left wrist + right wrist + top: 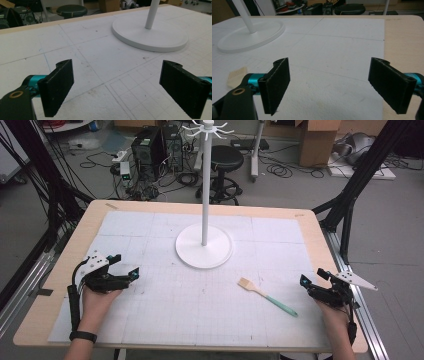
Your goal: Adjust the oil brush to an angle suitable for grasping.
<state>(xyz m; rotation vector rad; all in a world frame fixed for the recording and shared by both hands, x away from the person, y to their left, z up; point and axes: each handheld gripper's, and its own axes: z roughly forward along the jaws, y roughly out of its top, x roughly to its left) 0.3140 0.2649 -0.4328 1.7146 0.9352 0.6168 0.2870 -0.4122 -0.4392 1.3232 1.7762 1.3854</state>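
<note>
One brush, pale bristles and teal handle, is lying flat on the white mat, near the right gripper and apart from it. That gripper is resting low by the table's right edge, jaws spread wide, gripping nothing. The left gripper is sitting likewise near the left edge, wide and empty. One white stand is rising mid-table; bare mat is lying between both grippers.
</note>
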